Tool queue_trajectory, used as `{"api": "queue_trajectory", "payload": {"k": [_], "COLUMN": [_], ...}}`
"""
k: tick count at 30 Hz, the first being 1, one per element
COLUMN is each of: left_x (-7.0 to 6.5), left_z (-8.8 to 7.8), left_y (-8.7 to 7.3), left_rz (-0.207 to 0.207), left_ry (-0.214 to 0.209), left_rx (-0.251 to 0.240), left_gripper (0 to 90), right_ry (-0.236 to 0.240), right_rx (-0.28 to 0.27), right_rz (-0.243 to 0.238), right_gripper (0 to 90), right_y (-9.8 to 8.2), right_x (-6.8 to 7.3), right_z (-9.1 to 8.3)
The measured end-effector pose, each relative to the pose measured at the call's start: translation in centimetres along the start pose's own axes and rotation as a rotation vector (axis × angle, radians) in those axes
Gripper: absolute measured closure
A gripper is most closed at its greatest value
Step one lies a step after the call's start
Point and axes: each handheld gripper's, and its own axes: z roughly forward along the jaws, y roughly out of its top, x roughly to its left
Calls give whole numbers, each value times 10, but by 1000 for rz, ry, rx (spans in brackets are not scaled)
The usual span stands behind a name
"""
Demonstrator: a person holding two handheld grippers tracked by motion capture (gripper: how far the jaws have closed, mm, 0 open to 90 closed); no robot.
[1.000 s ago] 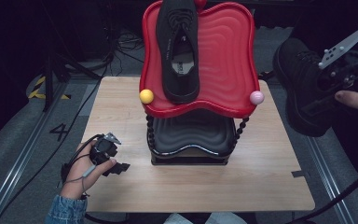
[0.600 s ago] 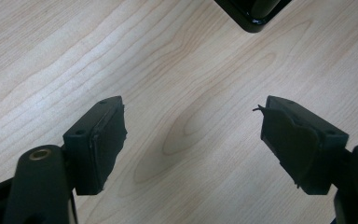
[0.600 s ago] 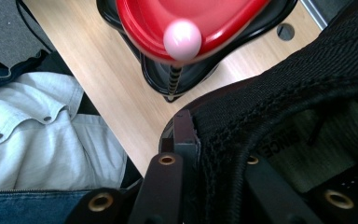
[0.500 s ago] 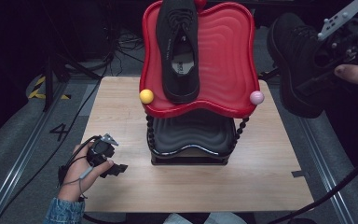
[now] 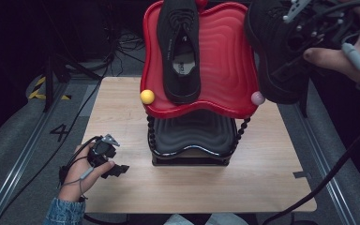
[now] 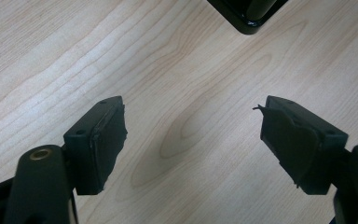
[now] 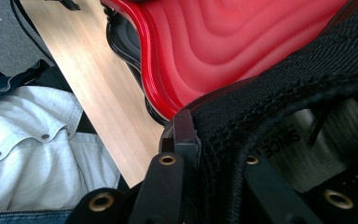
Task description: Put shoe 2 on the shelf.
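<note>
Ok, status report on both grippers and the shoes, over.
Right gripper shut on second shoe, in the air right of red tray. Left gripper open, empty, low over table. First shoe on tray's left half; right half free.

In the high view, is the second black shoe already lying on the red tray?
No, the second black shoe hangs in the air, clamped in the right gripper beside the red tray, which bears one black shoe.

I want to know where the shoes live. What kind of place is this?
Probably a test room or lab, not a home. A small wooden table holds a two-shelf shoe rack with a red top shelf, cables lie on the grey floor, and a person works with a hand-held claw, the left claw.
</note>
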Motion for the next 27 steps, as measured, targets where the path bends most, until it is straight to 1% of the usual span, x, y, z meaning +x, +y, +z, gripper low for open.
{"api": "queue_trajectory", "payload": {"k": [2,4,5,7,8,11,13,15,17,19,22,23,27], "left_x": [0,-2,-2,-2,-2,-1,-1,-2,-1,-2,-2,-1,1], "left_z": [1,2,2,2,1,0,1,2,2,2,0,1,0], "left_y": [1,1,1,1,0,-1,-1,-1,-1,-1,-2,-3,-4], "left_rz": [7,2,12,11,17,7,12,10,29,17,12,17,21], "left_ry": [7,-1,3,6,11,8,12,3,14,-2,5,3,8], "left_rx": [0,6,10,6,4,-4,1,8,11,10,11,5,8], "left_gripper": [229,229,228,229,228,228,228,229,229,229,229,229,229], "right_ry": [-3,-5,-5,-18,-27,-41,-40,-36,-36,-37,-40,-40,-43], "right_rx": [1,5,8,7,8,11,9,6,2,6,5,5,12], "right_rz": [-12,-24,-28,-37,-43,-55,-61,-66,-69,-71,-75,-75,-76], "right_gripper": [861,861,861,861,861,862,862,862,862,861,862,861,860], "right_y": [8,15,18,23,26,34,39,45,49,53,59,60,67], "right_x": [3,6,8,11,13,16,17,18,19,19,19,19,18], "right_z": [2,4,5,5,5,6,7,9,12,15,20,21,26]}}
